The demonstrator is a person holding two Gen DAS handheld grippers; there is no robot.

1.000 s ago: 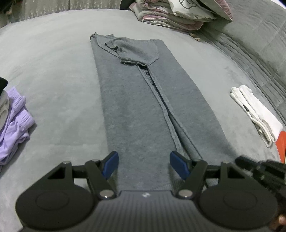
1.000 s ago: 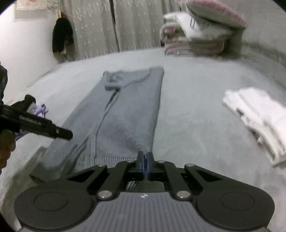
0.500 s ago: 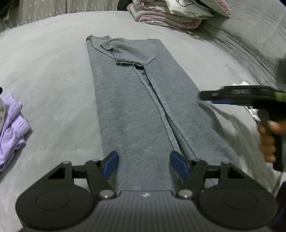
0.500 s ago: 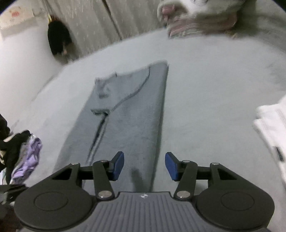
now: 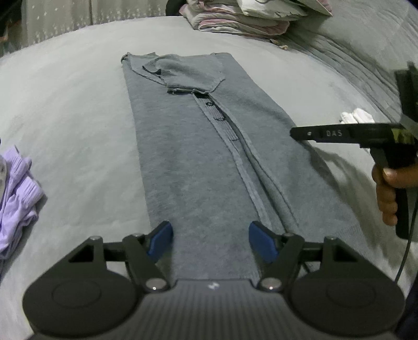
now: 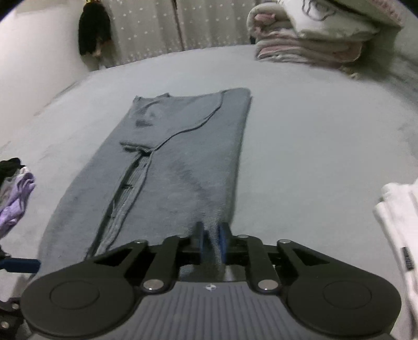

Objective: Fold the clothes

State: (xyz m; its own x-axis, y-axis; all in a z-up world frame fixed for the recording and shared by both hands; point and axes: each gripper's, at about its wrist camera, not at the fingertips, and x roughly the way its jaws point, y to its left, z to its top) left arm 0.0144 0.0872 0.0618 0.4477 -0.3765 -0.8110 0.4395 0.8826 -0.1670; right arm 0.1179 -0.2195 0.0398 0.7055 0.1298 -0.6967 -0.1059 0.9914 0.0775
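Observation:
A grey cardigan (image 5: pixel 198 157) lies folded into a long strip on the grey bed, sleeves tucked across its far end. My left gripper (image 5: pixel 210 242) hovers open over the near hem, blue pads on either side of the strip's left half, nothing pinched. My right gripper (image 6: pixel 211 242) is at the near right corner of the cardigan (image 6: pixel 183 162); its jaws are closing, with a fold of the grey hem pinched between the blue pads. The left wrist view shows the right gripper (image 5: pixel 295 134) from the side, held by a hand (image 5: pixel 389 191).
A stack of folded bedding (image 5: pixel 248 15) sits at the far end of the bed (image 5: pixel 65 117). A crumpled lilac garment (image 5: pixel 15 198) lies at the left. Folded white clothes (image 6: pixel 397 225) lie at the right. Curtains and a dark hanging item (image 6: pixel 94 31) are behind.
My right gripper swung rightwards along the near hem, opened, and now has closed on the cardigan's right corner. The left gripper stayed open in place.

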